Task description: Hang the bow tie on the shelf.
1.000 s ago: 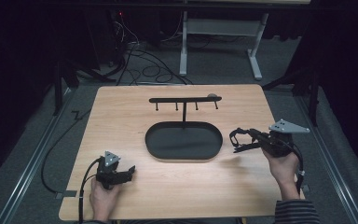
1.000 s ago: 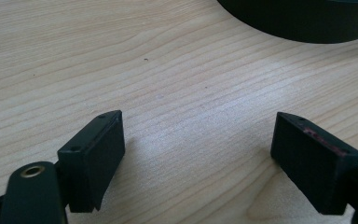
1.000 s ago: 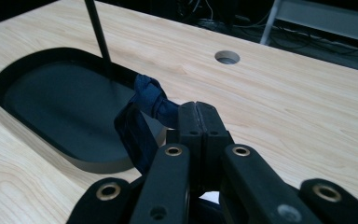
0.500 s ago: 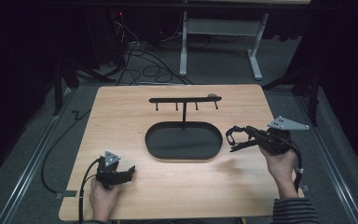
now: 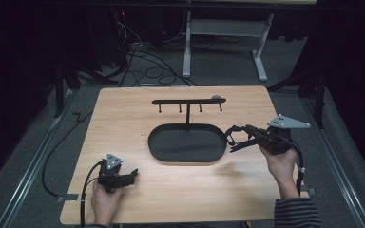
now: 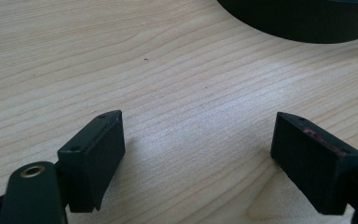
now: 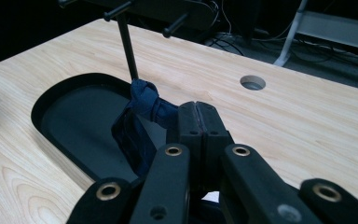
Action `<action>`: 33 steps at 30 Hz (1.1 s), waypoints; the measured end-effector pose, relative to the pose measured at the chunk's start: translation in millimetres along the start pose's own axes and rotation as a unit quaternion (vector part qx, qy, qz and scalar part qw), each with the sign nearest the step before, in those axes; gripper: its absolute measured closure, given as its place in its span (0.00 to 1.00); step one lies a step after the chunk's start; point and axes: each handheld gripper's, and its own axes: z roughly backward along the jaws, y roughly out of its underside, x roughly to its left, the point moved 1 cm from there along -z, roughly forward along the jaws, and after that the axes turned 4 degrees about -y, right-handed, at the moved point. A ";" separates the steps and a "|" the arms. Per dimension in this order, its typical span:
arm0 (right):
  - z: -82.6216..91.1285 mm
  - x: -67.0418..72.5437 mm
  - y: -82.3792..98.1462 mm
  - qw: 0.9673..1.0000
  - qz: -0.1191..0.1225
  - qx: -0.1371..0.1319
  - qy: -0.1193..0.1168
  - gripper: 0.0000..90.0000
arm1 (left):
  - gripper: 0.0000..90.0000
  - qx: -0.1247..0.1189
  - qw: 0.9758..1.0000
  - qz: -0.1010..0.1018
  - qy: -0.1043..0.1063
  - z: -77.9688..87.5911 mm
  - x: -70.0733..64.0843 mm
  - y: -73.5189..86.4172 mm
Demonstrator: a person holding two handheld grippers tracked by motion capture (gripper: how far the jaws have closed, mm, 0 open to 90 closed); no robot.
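Blue cloth loop [image 7: 142, 114], hanging down, toward tray [image 7: 70, 116]

High view: above the near table [image 5: 123, 118] edge, looking forward and down. Gripper views: close, low over the wood; all share the black tray [image 5: 171, 152] [image 6: 307, 23] [image 7: 56, 100].

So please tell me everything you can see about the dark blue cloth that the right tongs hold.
The dark blue cloth looks like soft woven fabric, bunched and knotted at its upper end, with a fold hanging below. The right tongs are shut on it and hold it above the near rim of the black oval tray, close to the thin black post of the peg rack. It seems to touch nothing else.
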 end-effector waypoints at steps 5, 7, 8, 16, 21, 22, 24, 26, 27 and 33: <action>-3.9 3.1 -6.3 1.000 0.002 -0.003 -0.006 1.00 | 0.20 0.000 1.000 0.000 0.000 0.0 -0.1 0.0; -5.2 4.1 -9.1 1.000 0.004 -0.004 -0.006 1.00 | 0.20 0.000 1.000 0.000 0.000 0.0 0.0 0.0; -6.1 4.5 -10.5 1.000 0.004 -0.006 -0.008 1.00 | 0.20 0.000 1.000 0.000 0.000 0.0 0.0 0.0; -13.1 5.5 -20.5 1.000 0.001 -0.008 -0.011 1.00 | 0.20 0.000 1.000 0.000 0.000 0.1 0.0 0.0; -18.0 4.3 -25.9 1.000 0.003 -0.010 -0.010 1.00 | 0.20 0.000 1.000 0.000 0.000 0.1 0.0 0.0; -19.0 4.4 -26.8 1.000 0.001 -0.009 -0.011 1.00 | 0.20 0.000 1.000 0.000 0.000 0.0 0.0 0.0; -21.0 3.8 -28.4 1.000 0.003 -0.010 -0.011 1.00 | 0.20 0.000 1.000 0.000 0.000 0.1 0.0 0.0; -23.4 3.8 -30.2 1.000 0.002 -0.008 -0.012 1.00 | 0.20 0.000 1.000 0.000 0.000 0.0 0.0 0.0; -24.3 3.6 -31.1 1.000 0.004 -0.008 -0.012 1.00 | 0.20 0.000 1.000 0.000 0.000 0.0 0.0 0.0; -27.8 3.9 -35.8 1.000 0.004 -0.008 -0.012 1.00 | 0.20 0.000 1.000 0.000 0.000 0.1 0.0 0.0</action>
